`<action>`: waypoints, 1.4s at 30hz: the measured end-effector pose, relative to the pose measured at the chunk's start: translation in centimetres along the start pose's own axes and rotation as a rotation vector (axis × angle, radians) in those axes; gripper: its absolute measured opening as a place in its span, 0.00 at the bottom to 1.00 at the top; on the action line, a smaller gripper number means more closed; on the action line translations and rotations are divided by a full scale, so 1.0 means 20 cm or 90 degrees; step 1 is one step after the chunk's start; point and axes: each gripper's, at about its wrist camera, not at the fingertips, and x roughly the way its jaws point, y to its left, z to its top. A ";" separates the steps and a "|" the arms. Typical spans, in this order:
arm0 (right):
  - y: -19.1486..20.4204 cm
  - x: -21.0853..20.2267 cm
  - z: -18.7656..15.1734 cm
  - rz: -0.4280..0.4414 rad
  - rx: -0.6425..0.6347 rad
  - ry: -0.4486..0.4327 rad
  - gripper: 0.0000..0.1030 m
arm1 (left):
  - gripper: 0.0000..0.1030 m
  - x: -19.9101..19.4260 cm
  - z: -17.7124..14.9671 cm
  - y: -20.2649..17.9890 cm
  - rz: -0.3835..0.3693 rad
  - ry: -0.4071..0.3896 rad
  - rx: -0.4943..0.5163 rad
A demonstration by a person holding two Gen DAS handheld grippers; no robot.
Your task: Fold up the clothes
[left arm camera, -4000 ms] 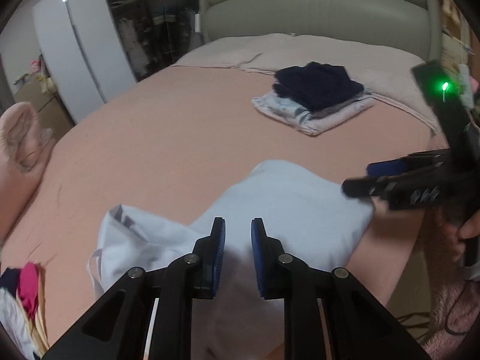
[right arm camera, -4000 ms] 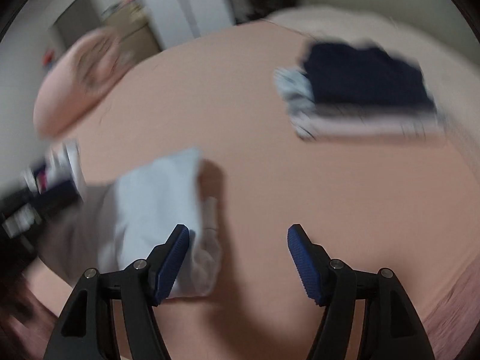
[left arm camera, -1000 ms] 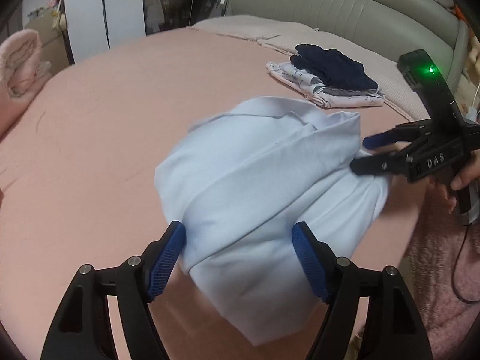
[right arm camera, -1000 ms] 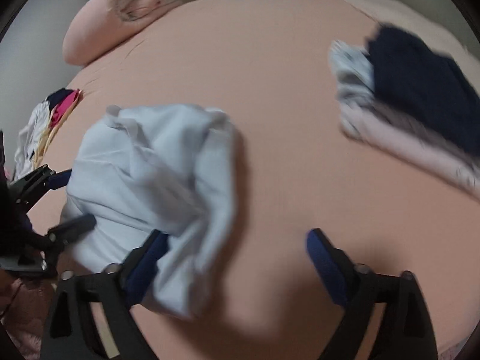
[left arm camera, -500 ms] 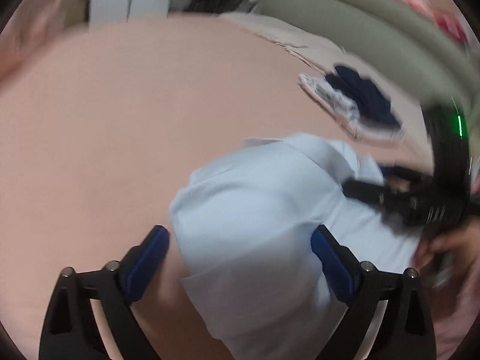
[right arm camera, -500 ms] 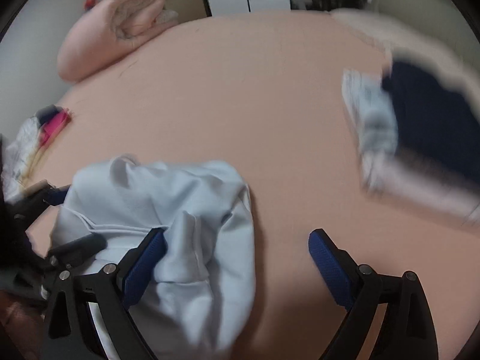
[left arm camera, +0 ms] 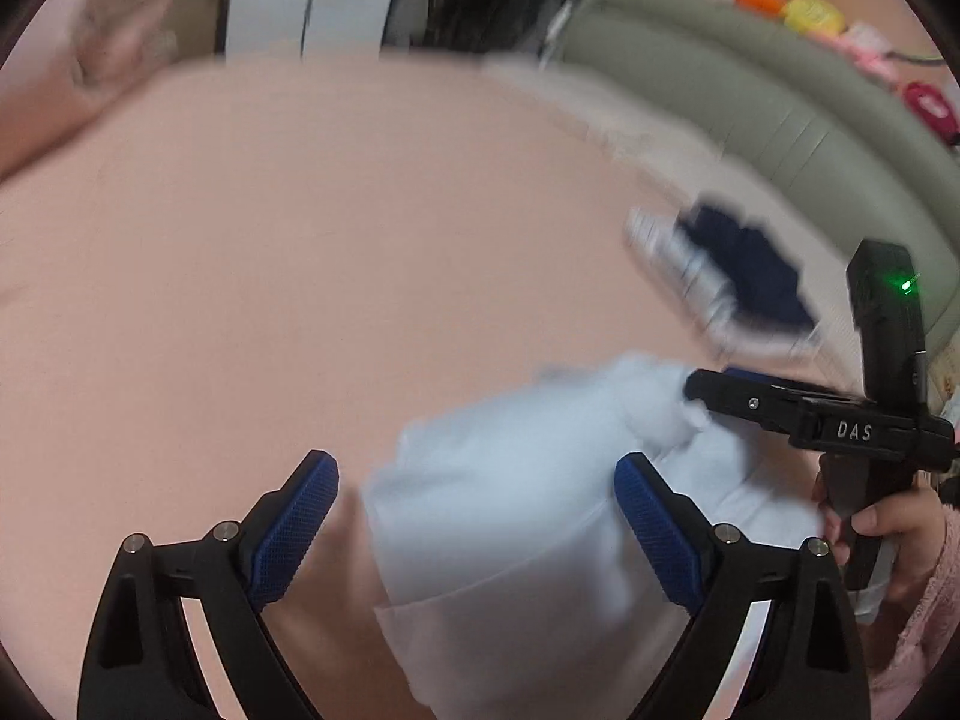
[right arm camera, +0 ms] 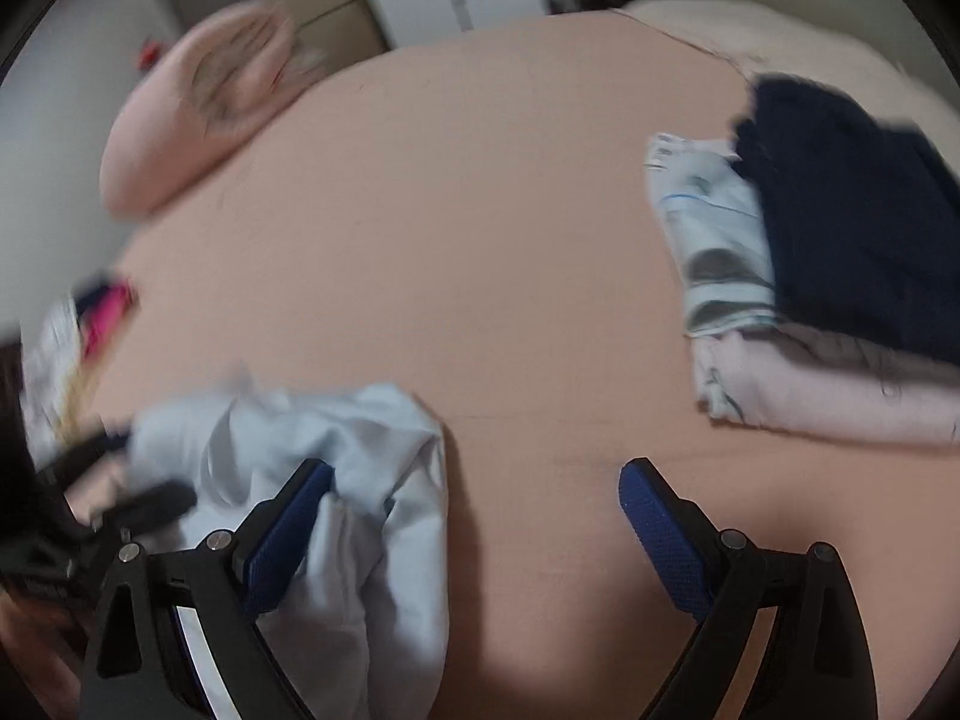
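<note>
Pale blue garment (left arm camera: 510,516) on the bed (left arm camera: 300,270): between the released left gripper (left arm camera: 474,516) fingers, beside the right gripper (right arm camera: 474,516), also released.

My gripper fingers (left arm camera: 657,519) are matt black plastic with silver metal rivets and knurled blue rubbery pads. At one o'clock, a pale blue garment (left arm camera: 510,516) of smooth soft cloth lies on the matt peach bedsheet (left arm camera: 300,252); at two o'clock, folded cloth (right arm camera: 840,252), dark navy over printed cotton.
</note>
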 end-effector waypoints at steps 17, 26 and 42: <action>0.20 -0.22 -0.31 -0.091 -0.223 -0.025 0.94 | 0.93 -0.09 -0.35 -0.05 0.128 0.048 0.122; 0.01 -0.33 -0.21 -0.091 -0.183 -0.045 0.94 | 0.92 -0.17 -0.20 -0.09 0.022 -0.016 0.167; -0.10 -0.20 -0.21 0.040 -0.016 0.048 0.95 | 0.92 0.05 -0.20 0.16 -0.114 0.096 -0.173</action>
